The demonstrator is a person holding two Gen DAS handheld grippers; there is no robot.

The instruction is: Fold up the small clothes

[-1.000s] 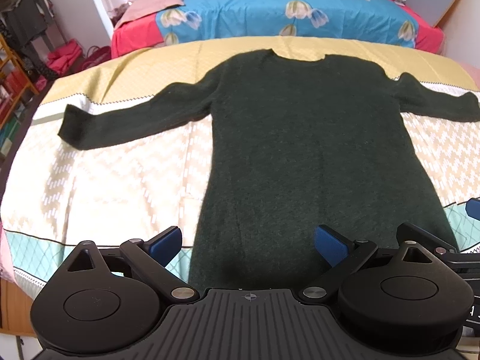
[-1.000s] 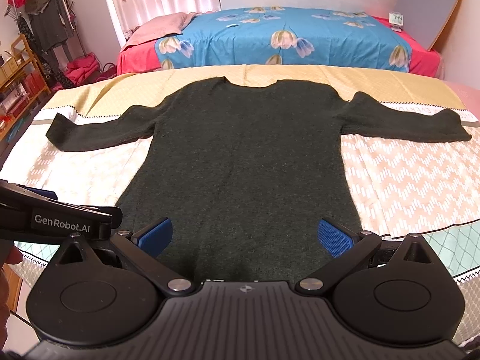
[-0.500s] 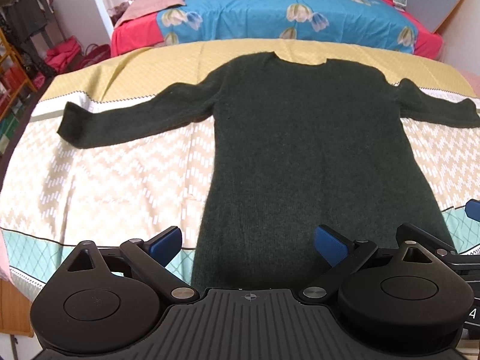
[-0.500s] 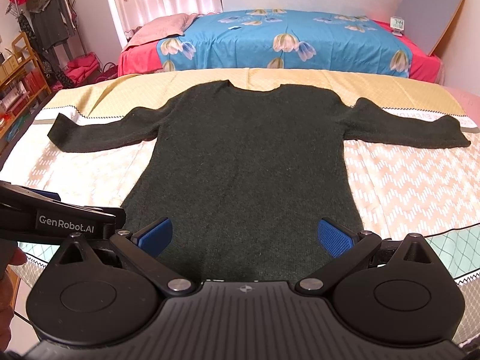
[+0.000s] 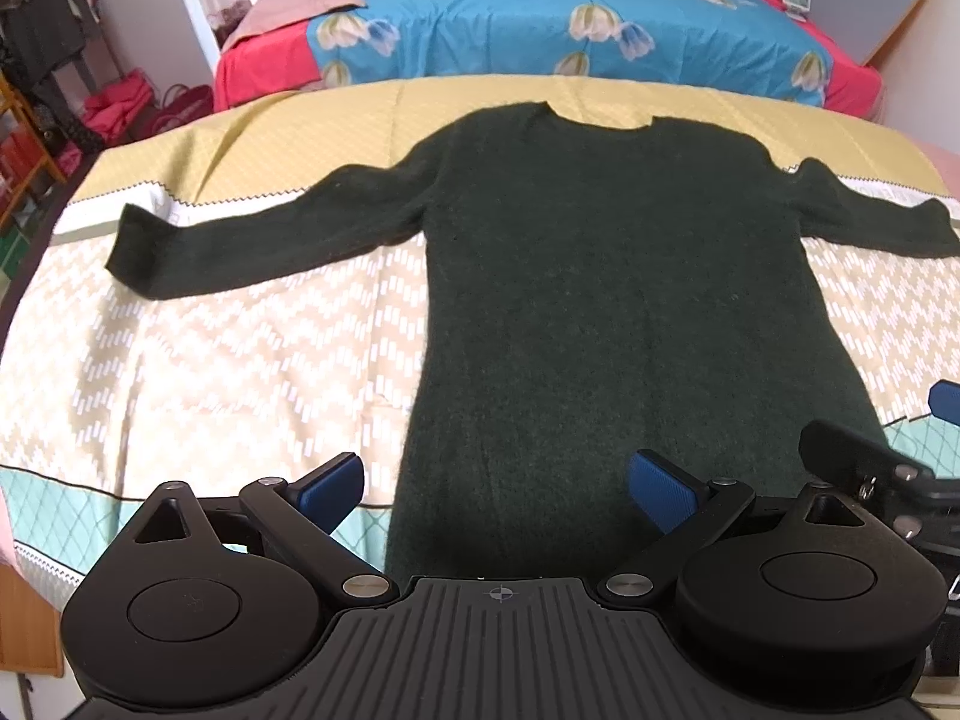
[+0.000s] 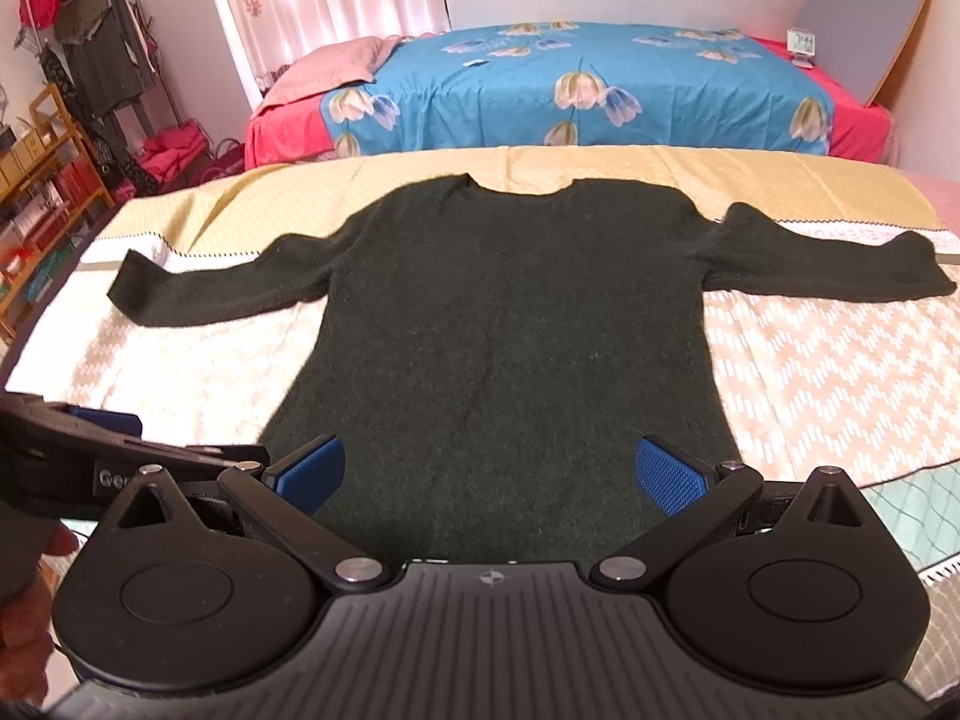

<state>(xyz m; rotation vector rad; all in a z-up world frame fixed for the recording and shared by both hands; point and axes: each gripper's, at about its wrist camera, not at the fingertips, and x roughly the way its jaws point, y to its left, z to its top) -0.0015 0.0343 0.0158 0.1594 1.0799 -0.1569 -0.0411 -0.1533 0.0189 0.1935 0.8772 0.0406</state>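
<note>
A dark green long-sleeved sweater (image 5: 600, 276) lies flat on the patterned bedcover (image 5: 210, 360), neck away from me, both sleeves spread out sideways; it also shows in the right wrist view (image 6: 510, 312). My left gripper (image 5: 498, 489) is open and empty, above the hem's left part. My right gripper (image 6: 492, 474) is open and empty, above the hem's middle. Neither touches the cloth. The right gripper's body (image 5: 870, 468) shows at the left view's right edge; the left one (image 6: 120, 456) shows at the right view's left edge.
A second bed with a blue flowered cover (image 6: 570, 90) and pink pillow (image 6: 336, 66) stands behind. A clothes rack (image 6: 90, 60) and shelves (image 6: 42, 180) stand at the left. A grey board (image 6: 870, 18) leans at the back right. The bed's near edge lies just under the grippers.
Both grippers have pulled back and risen slightly, so the sweater looks a bit farther away. The sweater has not moved. Both stay open.
</note>
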